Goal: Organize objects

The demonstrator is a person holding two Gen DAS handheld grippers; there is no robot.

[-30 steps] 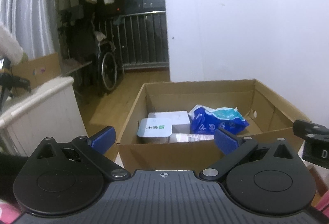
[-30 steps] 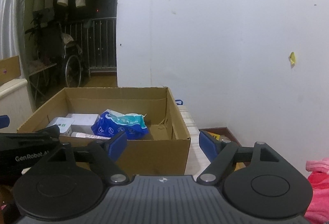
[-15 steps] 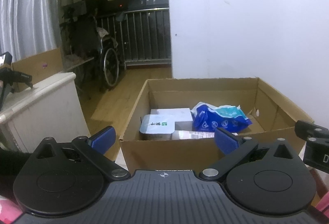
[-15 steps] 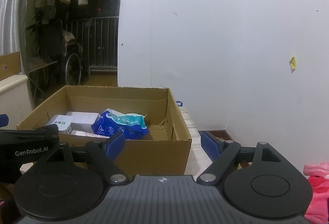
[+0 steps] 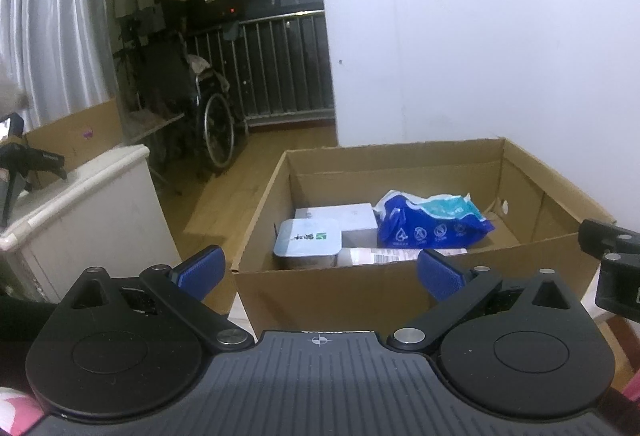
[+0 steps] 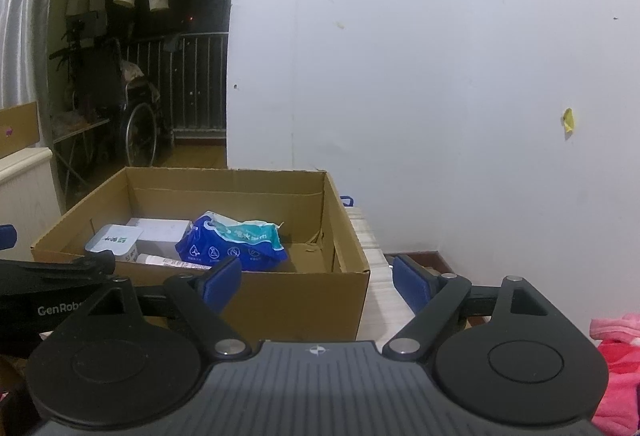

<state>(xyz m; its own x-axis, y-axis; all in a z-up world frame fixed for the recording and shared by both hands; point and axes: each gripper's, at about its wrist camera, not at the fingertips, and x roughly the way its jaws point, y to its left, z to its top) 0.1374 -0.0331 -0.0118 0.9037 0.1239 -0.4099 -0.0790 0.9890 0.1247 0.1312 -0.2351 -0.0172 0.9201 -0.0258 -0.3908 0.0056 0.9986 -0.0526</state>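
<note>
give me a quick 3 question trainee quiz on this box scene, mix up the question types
1. True or false: the blue packet lies inside the cardboard box.
2. Multiple choice: what is between the fingers of the right gripper? A) a white tub B) nothing C) pink cloth
3. Fill in: in the left wrist view, the white tub with the printed lid sits to the ____ of the blue packet.

Key
1. True.
2. B. Its jaws stand apart with nothing gripped; the left gripper is open and empty too.
3. Left.
</note>
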